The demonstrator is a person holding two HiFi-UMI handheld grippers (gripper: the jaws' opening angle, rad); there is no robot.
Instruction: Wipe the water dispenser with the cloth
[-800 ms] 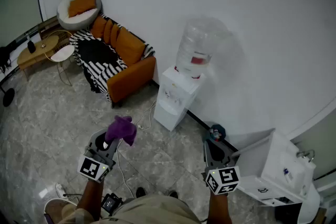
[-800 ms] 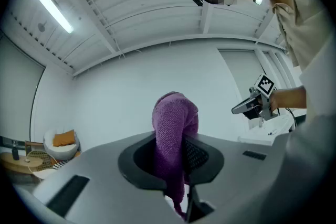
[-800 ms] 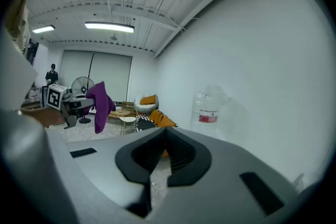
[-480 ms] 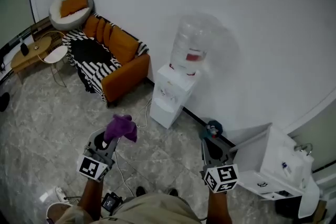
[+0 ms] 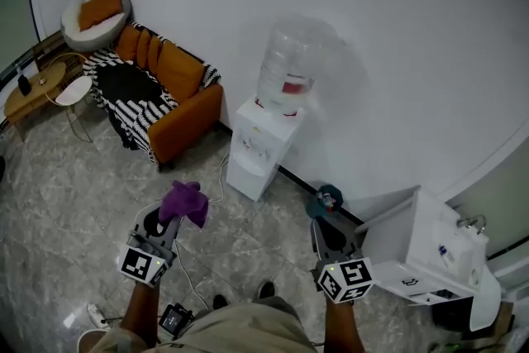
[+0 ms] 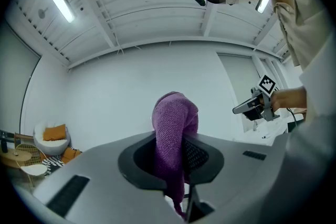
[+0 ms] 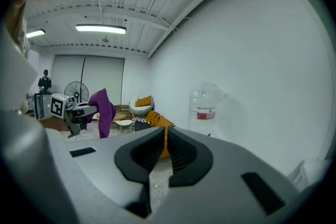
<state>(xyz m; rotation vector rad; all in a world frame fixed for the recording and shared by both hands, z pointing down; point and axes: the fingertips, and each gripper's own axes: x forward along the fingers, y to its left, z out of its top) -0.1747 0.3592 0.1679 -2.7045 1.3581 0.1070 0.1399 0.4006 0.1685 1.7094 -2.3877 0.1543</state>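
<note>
Overhead, in the head view, the left gripper (image 5: 169, 221) holds a purple cloth (image 5: 185, 202) bunched at its tip, and the right gripper (image 5: 324, 221) is level with it, well apart. The water dispenser (image 5: 254, 151) stands ahead of both grippers against the wall (image 5: 397, 54), roughly between them, and neither touches it. In the left gripper view, the jaws are clamped on the cloth (image 6: 173, 128), which rises between them and folds over at the top. In the right gripper view, the jaws are pressed together with nothing between them, and the dispenser's bottle (image 7: 206, 107) stands ahead, to the right of the jaws.
</note>
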